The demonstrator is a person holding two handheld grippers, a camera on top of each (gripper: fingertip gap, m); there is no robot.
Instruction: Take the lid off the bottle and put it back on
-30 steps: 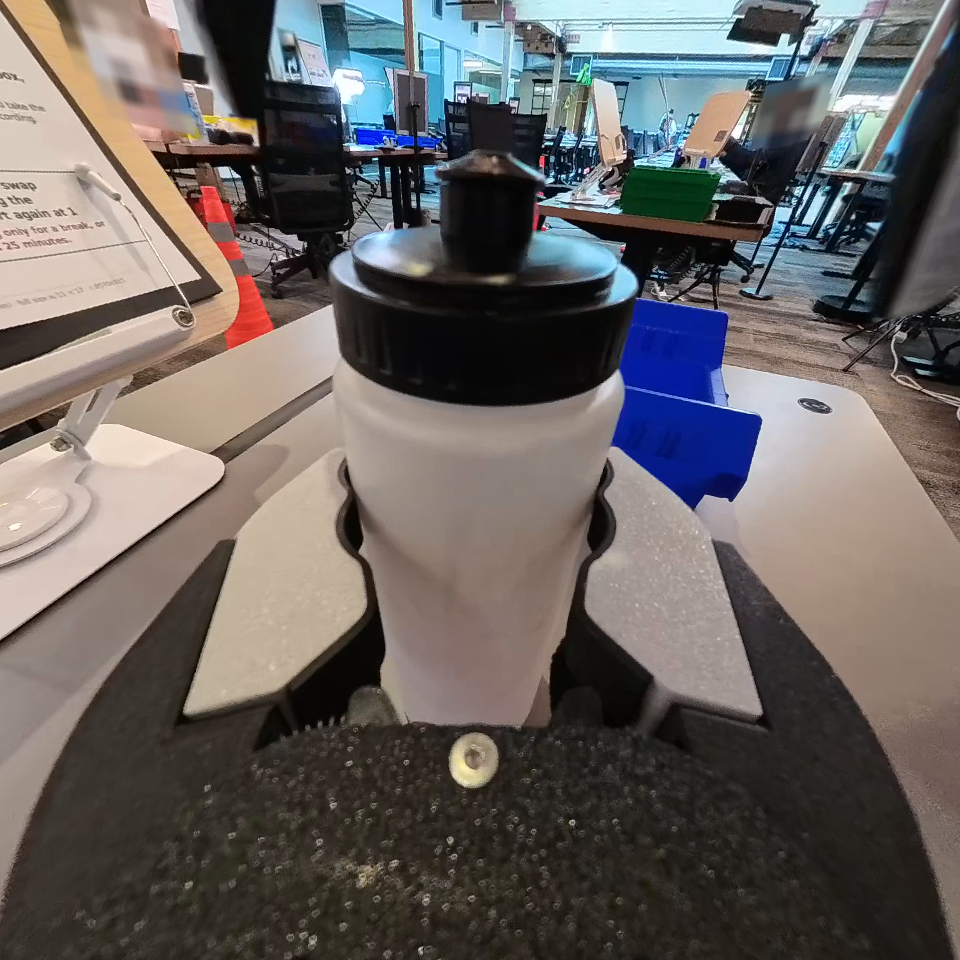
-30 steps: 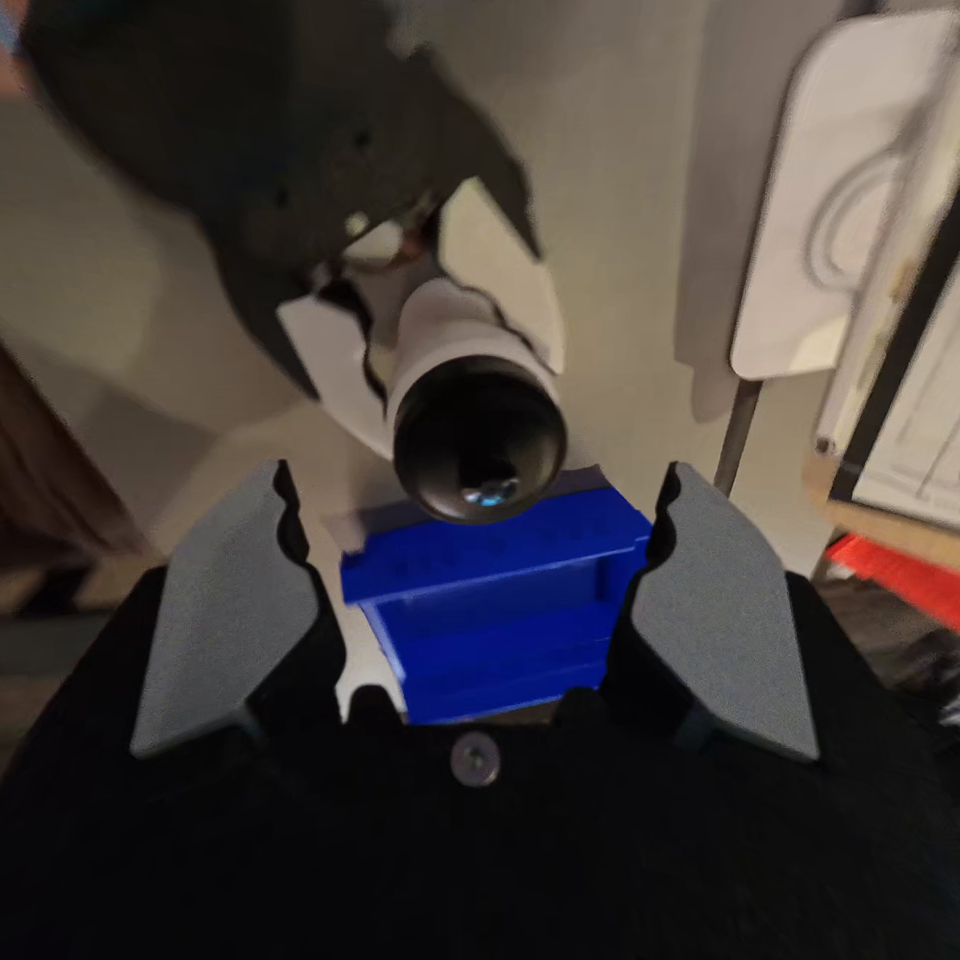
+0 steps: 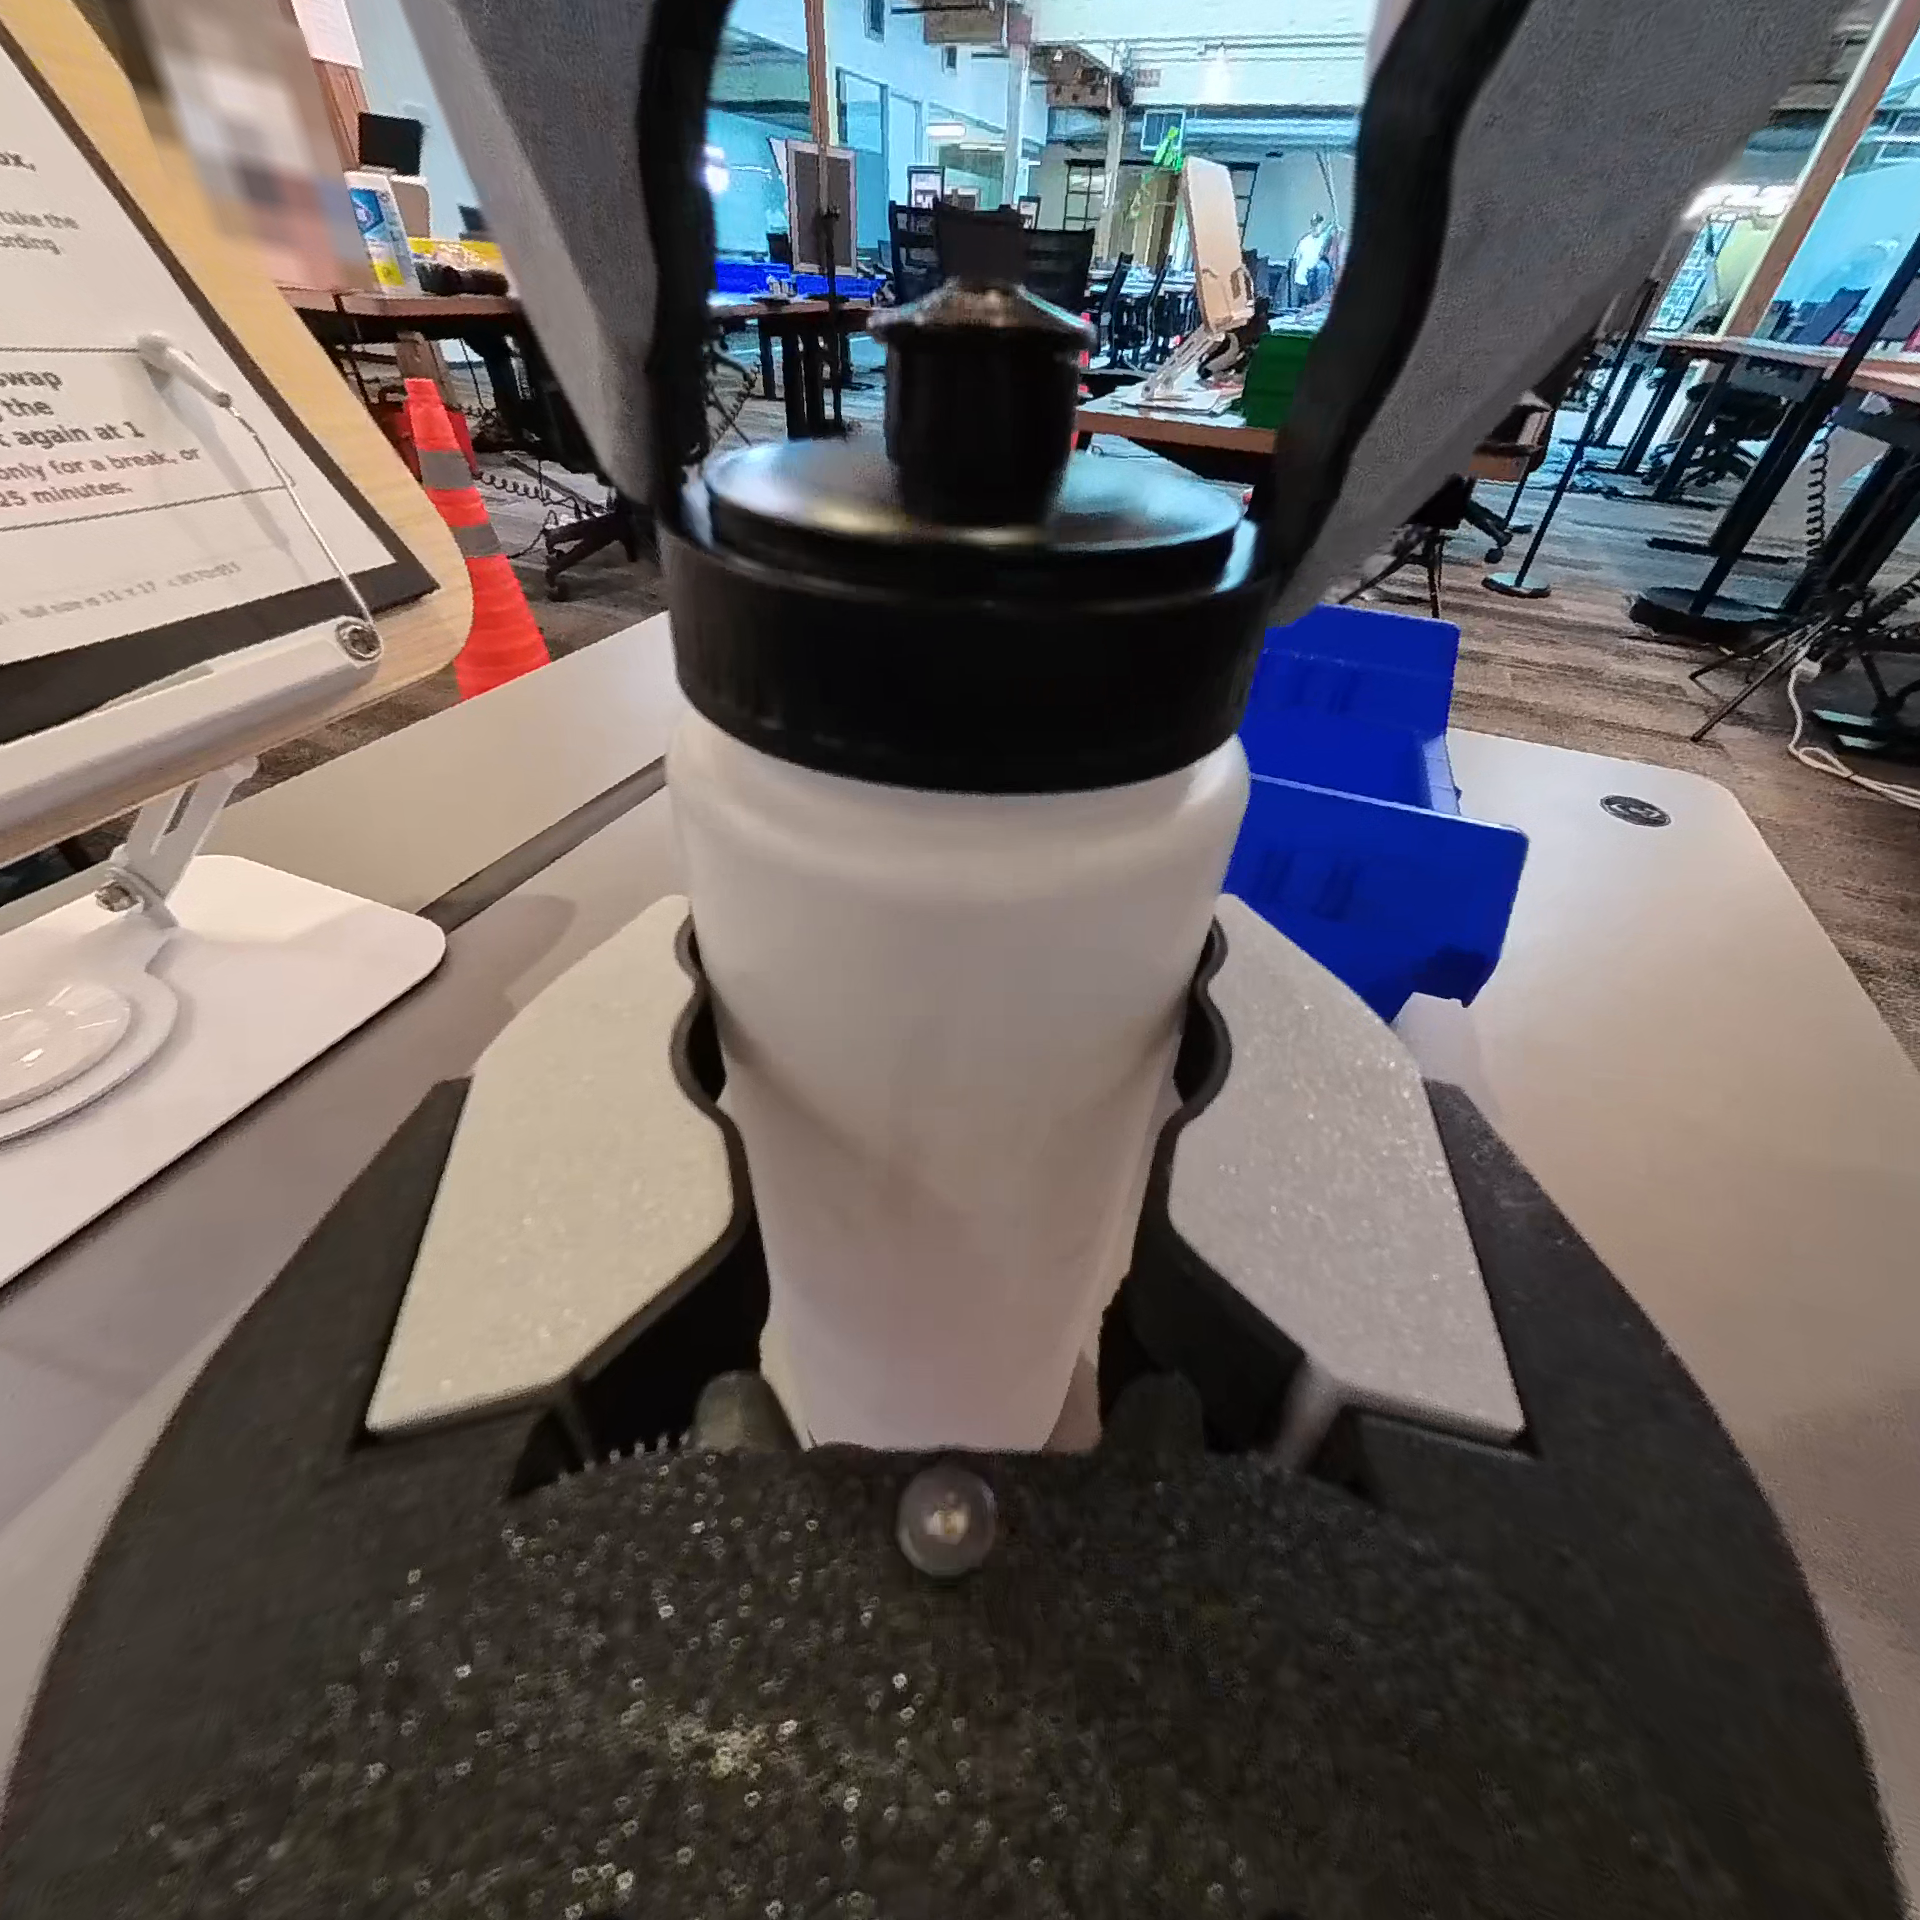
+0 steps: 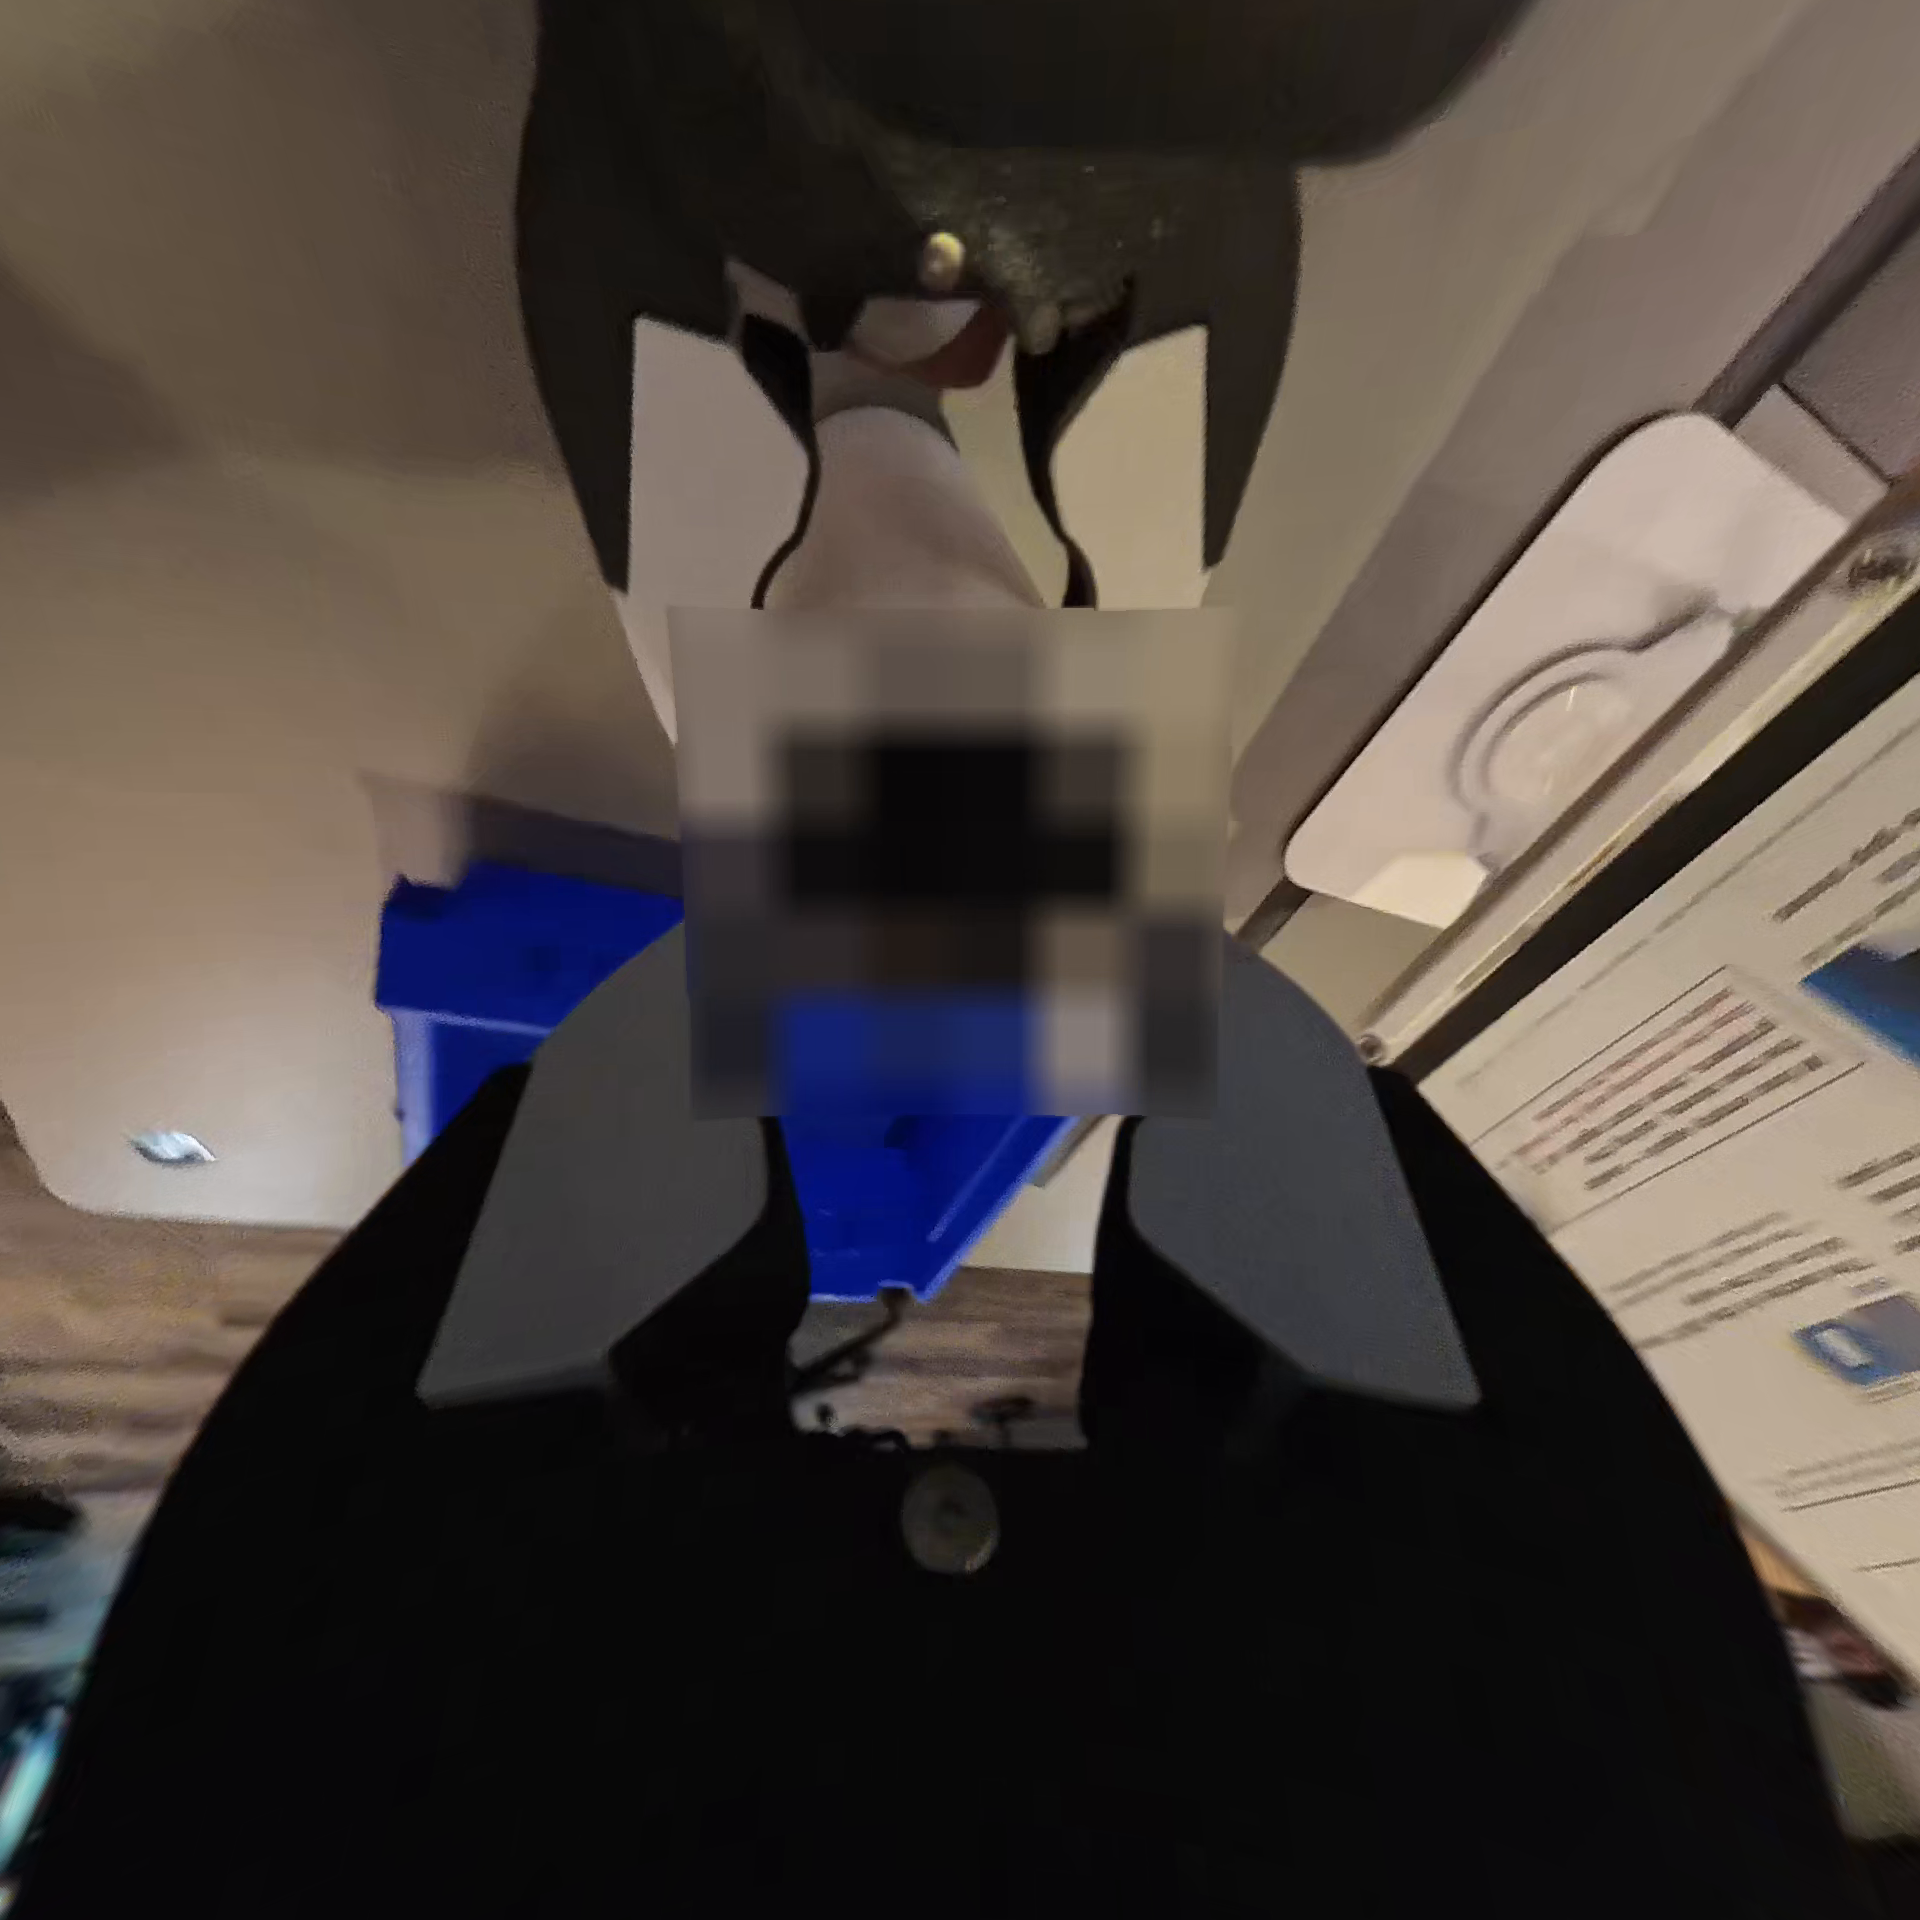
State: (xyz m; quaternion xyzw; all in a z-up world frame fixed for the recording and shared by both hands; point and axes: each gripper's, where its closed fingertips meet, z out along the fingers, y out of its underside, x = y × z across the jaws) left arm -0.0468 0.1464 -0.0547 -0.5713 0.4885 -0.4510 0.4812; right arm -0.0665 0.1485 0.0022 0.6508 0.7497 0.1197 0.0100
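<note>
**Second gripper closes in on the cap**

Since a second ago the right gripper (image 3: 961,488) has come down from above and narrowed its fingers (image 3: 582,260) around the black lid (image 3: 956,644); before, nothing flanked the cap. From where I stand the fingers sit against the lid's rim on both sides, gripping it, though the right wrist view is masked just there. The left gripper (image 3: 951,1039) has not changed: its pads (image 3: 582,1174) clamp the white bottle (image 3: 951,987) at the waist, holding it upright above the table (image 3: 1662,1091), near the blue bin (image 3: 1361,810). That split makes sense to me: one tool anchors the body so that the other can twist. The lid is not yet off.
</note>
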